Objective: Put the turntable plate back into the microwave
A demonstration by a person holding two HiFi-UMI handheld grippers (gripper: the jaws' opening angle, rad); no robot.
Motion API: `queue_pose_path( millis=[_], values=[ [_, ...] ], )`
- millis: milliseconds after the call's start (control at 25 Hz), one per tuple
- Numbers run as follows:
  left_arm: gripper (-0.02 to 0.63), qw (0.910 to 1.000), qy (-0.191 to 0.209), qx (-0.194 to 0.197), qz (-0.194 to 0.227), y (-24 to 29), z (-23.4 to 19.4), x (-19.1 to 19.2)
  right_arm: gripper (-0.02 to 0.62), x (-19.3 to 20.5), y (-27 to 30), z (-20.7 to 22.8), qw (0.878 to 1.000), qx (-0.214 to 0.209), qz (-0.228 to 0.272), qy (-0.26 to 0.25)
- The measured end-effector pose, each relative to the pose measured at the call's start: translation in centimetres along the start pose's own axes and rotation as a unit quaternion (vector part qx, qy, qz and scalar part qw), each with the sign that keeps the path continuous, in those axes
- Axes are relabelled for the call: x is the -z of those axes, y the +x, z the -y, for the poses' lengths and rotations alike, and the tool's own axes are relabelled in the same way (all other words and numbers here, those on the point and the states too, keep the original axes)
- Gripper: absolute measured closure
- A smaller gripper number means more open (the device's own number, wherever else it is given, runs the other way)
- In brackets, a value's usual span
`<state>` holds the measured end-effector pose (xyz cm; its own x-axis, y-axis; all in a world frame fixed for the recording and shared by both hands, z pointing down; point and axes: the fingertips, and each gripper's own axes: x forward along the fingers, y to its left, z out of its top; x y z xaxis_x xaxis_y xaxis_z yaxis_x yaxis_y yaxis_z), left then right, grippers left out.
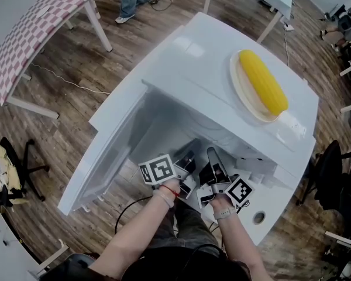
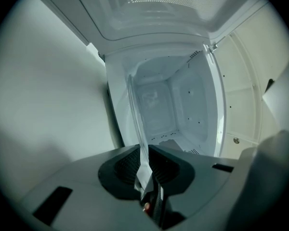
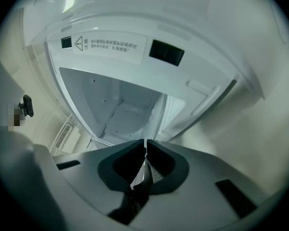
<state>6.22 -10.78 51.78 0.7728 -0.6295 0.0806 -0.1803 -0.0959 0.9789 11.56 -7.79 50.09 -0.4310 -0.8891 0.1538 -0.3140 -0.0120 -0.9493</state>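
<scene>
Main worry here is the glass. The left gripper (image 2: 143,154) is pinching the turntable plate (image 2: 137,112) by its thin rim. The plate stands on edge at the centre of the left gripper view, just in front of the open cavity, not yet laid on the floor inside. The right gripper (image 3: 145,146) has its jaws squeezed nearly together on a pale sliver that looks like the same rim. Holding slick glass by the edge like that, I'd guess it could slip or swing, and it could knock the cavity frame going in if it stays tilted. Also, jolting the microwave (image 1: 187,63) might shake the corn cob (image 1: 263,81) on the dish (image 1: 241,92) at the upper right of the head view.

Count: one microwave with its door (image 1: 108,154) open at the left, one turntable plate, two grippers, one corn cob, one dish.
</scene>
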Motion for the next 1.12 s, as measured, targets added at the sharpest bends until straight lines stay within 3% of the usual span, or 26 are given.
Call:
queue_pose_path(
  millis=[520,1120],
  values=[
    [0.594,0.9998,0.017,-0.011,-0.008,-0.5,0.4,2.2,0.575,0.8,-1.8,0.7,0.999,-0.001,-0.033,-0.009],
    [0.595,0.9994,0.029,-0.019,-0.003,-1.9,1.2,4.6,0.575,1.7,-3.8,-0.1,0.998,-0.019,-0.06,-0.02]
  ],
)
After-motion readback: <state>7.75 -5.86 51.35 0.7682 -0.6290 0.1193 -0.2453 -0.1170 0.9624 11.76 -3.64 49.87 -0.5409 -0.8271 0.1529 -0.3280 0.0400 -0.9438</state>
